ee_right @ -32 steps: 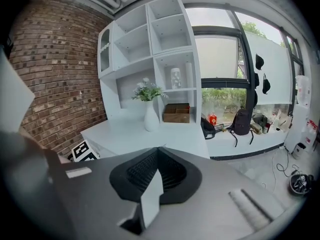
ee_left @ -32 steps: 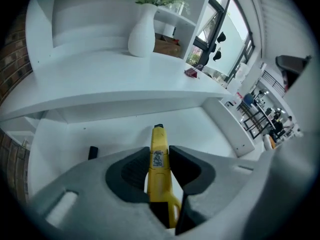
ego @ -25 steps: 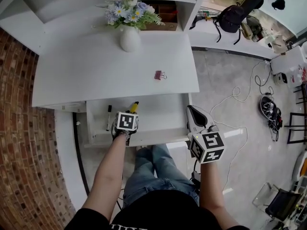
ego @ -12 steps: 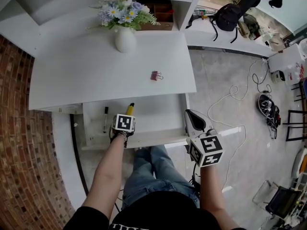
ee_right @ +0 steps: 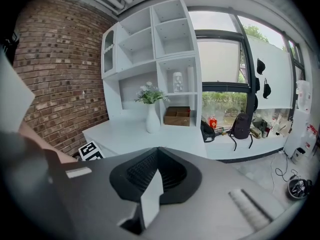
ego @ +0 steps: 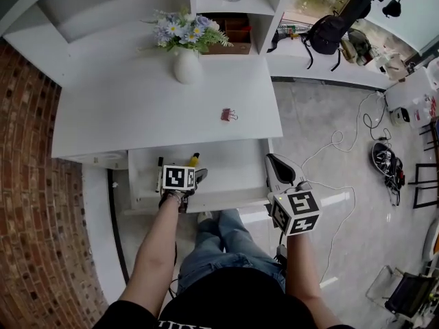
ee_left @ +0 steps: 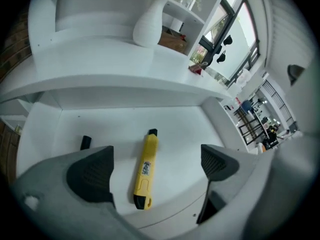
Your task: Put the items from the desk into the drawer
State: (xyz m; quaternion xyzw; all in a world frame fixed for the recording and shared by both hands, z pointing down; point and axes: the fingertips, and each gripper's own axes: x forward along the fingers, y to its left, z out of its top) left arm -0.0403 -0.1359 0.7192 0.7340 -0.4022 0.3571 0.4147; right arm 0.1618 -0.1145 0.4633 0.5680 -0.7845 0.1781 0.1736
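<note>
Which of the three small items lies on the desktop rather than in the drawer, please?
The pink clip; the yellow knife and black pen lie inside the drawer.

A lived-in office: white counter (ego: 137, 108) with shelves (ego: 214, 5), brick wall (ego: 34, 218), flower vase (ego: 186, 66), backpack (ego: 328, 29), floor cables (ego: 385, 162)

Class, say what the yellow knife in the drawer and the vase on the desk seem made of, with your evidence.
Knife: probably plastic, matt; even yellow body with black ends.
Vase: likely ceramic; smooth, opaque white, rounded form, though painted glass can't be excluded.
</note>
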